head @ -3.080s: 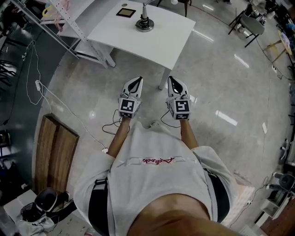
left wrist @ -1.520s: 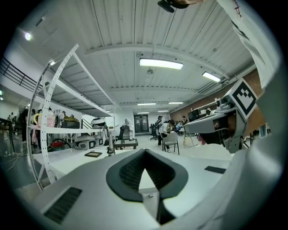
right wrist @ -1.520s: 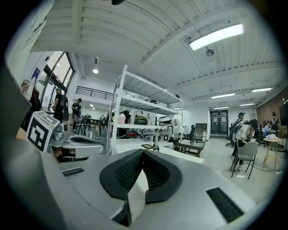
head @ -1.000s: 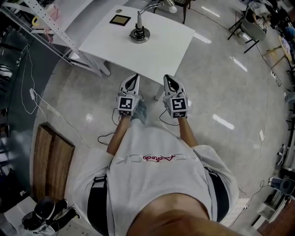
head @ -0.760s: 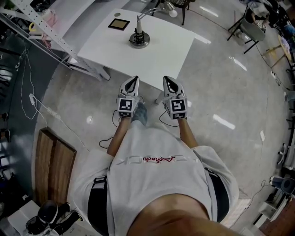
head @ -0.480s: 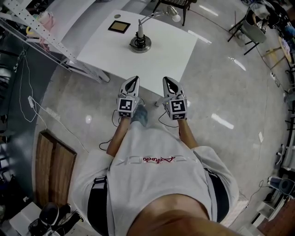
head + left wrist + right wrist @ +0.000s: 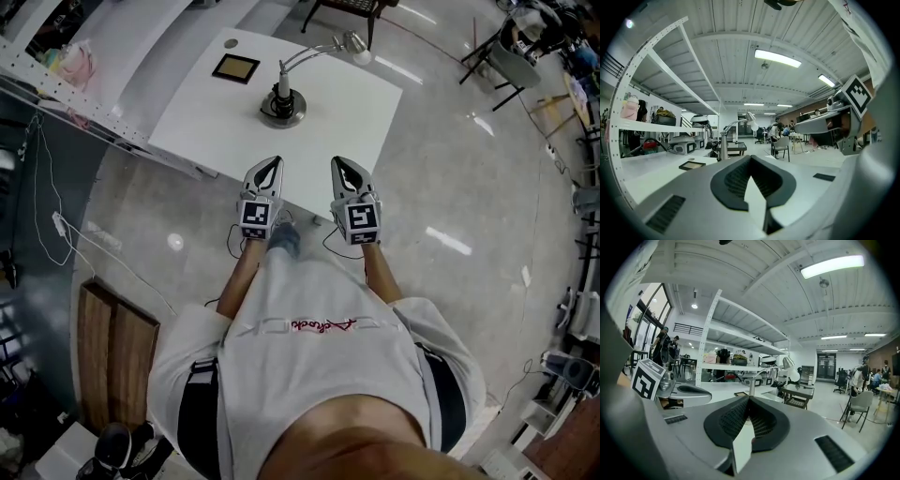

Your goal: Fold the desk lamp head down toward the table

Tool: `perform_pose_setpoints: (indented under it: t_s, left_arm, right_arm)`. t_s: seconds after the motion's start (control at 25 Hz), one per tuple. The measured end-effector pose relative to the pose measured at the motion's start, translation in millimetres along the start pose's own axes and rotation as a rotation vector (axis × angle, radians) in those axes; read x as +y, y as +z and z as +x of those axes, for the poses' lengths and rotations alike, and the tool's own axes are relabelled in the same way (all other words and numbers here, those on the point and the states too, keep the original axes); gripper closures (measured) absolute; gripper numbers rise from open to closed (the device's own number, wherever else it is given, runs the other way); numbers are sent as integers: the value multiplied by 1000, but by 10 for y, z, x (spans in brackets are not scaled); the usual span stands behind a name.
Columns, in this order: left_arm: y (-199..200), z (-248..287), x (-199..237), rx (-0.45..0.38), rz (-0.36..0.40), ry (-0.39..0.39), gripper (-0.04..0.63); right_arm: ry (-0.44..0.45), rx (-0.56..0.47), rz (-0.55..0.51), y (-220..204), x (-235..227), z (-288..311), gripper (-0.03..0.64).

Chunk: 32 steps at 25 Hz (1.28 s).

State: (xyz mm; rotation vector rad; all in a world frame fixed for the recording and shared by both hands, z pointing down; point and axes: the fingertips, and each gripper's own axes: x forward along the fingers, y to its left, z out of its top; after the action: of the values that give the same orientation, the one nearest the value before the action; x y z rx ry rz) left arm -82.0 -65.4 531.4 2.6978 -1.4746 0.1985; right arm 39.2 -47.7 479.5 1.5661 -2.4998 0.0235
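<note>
In the head view, I am holding my left gripper (image 7: 271, 163) and right gripper (image 7: 338, 162) side by side at mid-frame, at the lower edge of the white table (image 7: 361, 112). The desk lamp (image 7: 282, 103) is standing at upper centre. In the left gripper view, my jaws are meeting, empty, with the lamp left of centre. In the right gripper view, my jaws are pressing together on nothing, with the lamp just above them.
</note>
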Motion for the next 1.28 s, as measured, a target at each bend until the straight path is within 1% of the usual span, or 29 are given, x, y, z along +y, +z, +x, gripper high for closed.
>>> perform_pose_setpoints:
  t_s: [0.44,0.64,0.8,0.92,1.08,1.16,1.28]
  left_arm:
    - [207,745,447,2,-4,-45,572]
    - [185,927,685,21,0,-63,572]
    - [111,1019,819,37,2,-76,572]
    - [60,1066,804,47,-1,-85,572]
    - [-11,1117,731,85,3,-100,572]
    - [-12,1151,699,71,2,-96,572]
    - [-40,1207,660,86,9,-77,572]
  right_arm:
    - [-58,-19,7,311,-427,742,588]
    - [-77,-21,1,360,-484,1057,588]
    - [-86,-22,12,387,-484,1189,588]
    - [-91,-7,25,332,-509,1191,588]
    - [-88,-4,25,247,-582,1185,588]
    - [-84,1,31,213,-627,1182,588]
    - [-65,2,44,187,-702,1197,588]
